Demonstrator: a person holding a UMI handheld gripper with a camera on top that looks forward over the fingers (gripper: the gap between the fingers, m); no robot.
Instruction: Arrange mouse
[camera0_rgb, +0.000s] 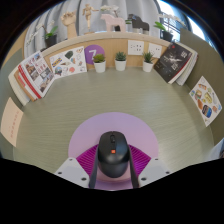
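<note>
Black mouse (113, 152) with an orange-red scroll wheel sits on a round lilac mat (113, 130), at the mat's near edge, its cable running off toward the camera. The gripper (113, 163) has a finger on each side of the mouse, magenta pads (88, 160) close against its flanks; cannot tell whether they press on it or leave a slight gap. The mouse rests on the mat either way. The mat lies on a pale wood-grain table (50, 125). Beyond the mat, three small potted plants (121, 60) stand in a row at the table's far edge. Left of the plants, a purple card (93, 53) and open magazines (38, 72) lean upright. Right of the plants, a dark book (176, 62) and another printed board (206, 98). Behind the plants, a shelf with small figurines (112, 20).
</note>
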